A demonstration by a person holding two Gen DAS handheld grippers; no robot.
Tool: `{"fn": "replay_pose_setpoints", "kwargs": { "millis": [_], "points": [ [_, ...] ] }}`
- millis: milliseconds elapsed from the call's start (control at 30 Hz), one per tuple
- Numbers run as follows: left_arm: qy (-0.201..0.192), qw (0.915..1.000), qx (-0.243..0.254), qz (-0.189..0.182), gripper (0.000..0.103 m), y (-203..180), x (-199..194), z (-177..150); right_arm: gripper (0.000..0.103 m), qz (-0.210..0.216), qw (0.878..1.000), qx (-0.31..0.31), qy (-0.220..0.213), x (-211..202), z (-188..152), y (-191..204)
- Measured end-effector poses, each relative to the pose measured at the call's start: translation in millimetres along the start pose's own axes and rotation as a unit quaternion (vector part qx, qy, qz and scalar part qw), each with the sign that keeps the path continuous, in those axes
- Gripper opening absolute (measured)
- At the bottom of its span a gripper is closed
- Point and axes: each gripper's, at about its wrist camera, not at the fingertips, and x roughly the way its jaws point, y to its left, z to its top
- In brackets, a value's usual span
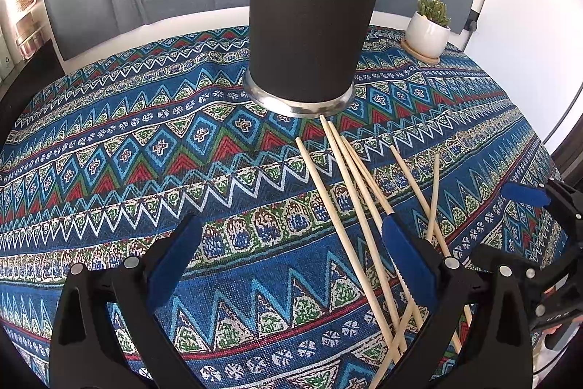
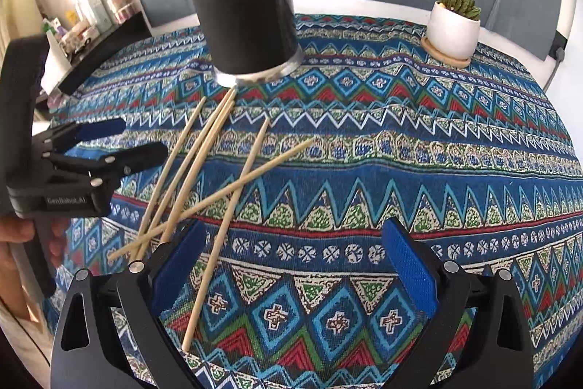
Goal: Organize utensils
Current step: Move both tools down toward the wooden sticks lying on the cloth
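A tall black utensil holder [image 1: 309, 17] [image 2: 244, 2] with a metal base stands on the patterned tablecloth [image 1: 127, 170]; a stick tip shows above its rim in the right wrist view. Several wooden chopsticks [image 1: 349, 192] [image 2: 189, 170] lie loose and crossed in front of it. My left gripper [image 1: 291, 236] is open above bare cloth, and the chopsticks run under its right finger. My right gripper [image 2: 295, 236] is open wide and low over the cloth. One chopstick [image 2: 215, 261] lies on the cloth beneath it, close to its left finger, untouched.
A small succulent in a white pot [image 1: 428, 31] [image 2: 453, 28] sits on a wooden coaster at the table's far right. A white board [image 1: 528, 42] stands to the right. Grey upholstery rises behind the table. A shelf with bottles [image 2: 87, 13] is at the far left.
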Motion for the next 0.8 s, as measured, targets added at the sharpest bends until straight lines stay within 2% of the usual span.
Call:
{"fn": "replay_pose_setpoints", "kwargs": {
  "millis": [67, 167, 300, 433, 800],
  "points": [
    [0.004, 1.0000, -0.006, 0.001, 0.097, 2.2, 4.6, -1.2, 0.093, -0.008, 1.000, -0.008, 0.009, 6.9, -3.3, 2.5],
    [0.012, 0.9995, -0.024, -0.019, 0.097, 5.5, 9.9, -3.1, 0.094, -0.016, 1.000, -0.012, 0.006, 12.1, -4.6, 2.9],
    [0.001, 0.9999, 0.003, 0.015, 0.097, -0.5, 15.5, -5.7, 0.095, -0.014, 1.000, -0.003, 0.001, 13.0, -5.5, -3.2],
    [0.010, 0.9989, 0.024, 0.040, 0.097, -8.7, 22.0, -5.4, 0.095, -0.009, 1.000, -0.011, -0.021, 12.2, -8.0, -4.0],
    [0.011, 0.9990, 0.023, 0.037, 0.097, -7.2, 23.7, -5.3, 0.097, -0.003, 1.000, -0.006, -0.020, 12.1, -6.8, -4.5]
  ]
}}
